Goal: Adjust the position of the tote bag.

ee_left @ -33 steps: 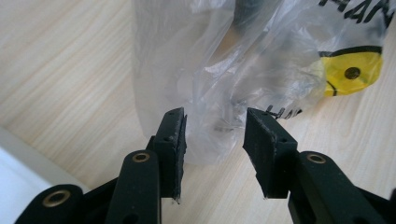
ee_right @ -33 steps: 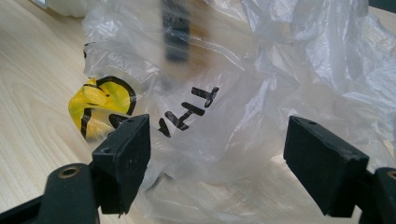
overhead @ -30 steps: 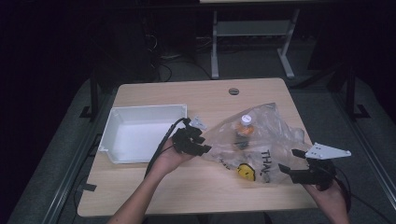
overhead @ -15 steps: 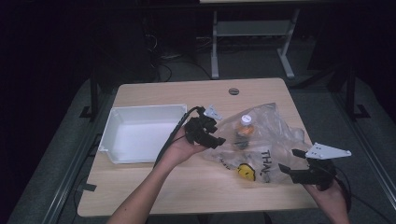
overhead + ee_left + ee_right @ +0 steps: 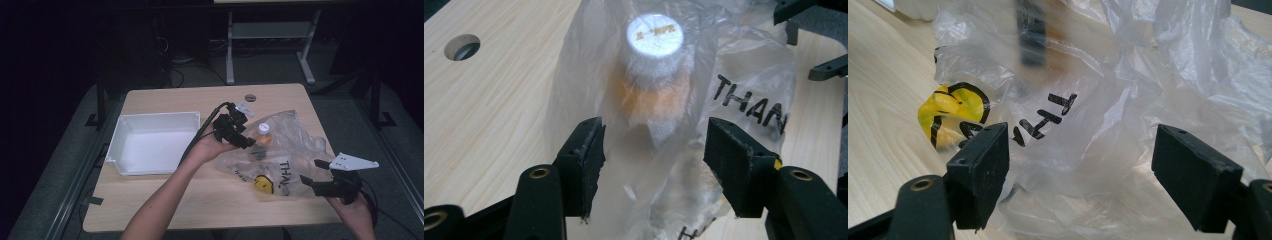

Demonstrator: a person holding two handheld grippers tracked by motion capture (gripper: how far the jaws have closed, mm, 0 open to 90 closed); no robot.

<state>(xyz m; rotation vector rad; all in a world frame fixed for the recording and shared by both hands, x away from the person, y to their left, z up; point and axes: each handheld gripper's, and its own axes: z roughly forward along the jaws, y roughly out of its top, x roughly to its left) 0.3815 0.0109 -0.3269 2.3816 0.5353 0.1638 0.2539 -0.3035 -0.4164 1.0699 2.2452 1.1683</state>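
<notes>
The left gripper (image 5: 654, 150) has just been opening, its jaws wide around the bagged bottle (image 5: 655, 65); the right gripper (image 5: 1080, 165) seemingly gapes beside the plastic bag (image 5: 1128, 90).

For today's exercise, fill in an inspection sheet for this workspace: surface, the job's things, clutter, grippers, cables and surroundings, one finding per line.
Surface: light wooden table with a round hole near its far edge.
Job's things: crumpled clear plastic bag printed with black letters and a yellow smiley; inside it a bottle with a white cap and orange body.
Clutter: empty white tray on the table's left part.
Grippers: left gripper has just been opening, its jaws standing apart either side of bag film; right gripper open at the bag's near right edge.
Cables: black cable trails from the left gripper.
Surroundings: dark floor, grey metal frame beyond the table.
</notes>
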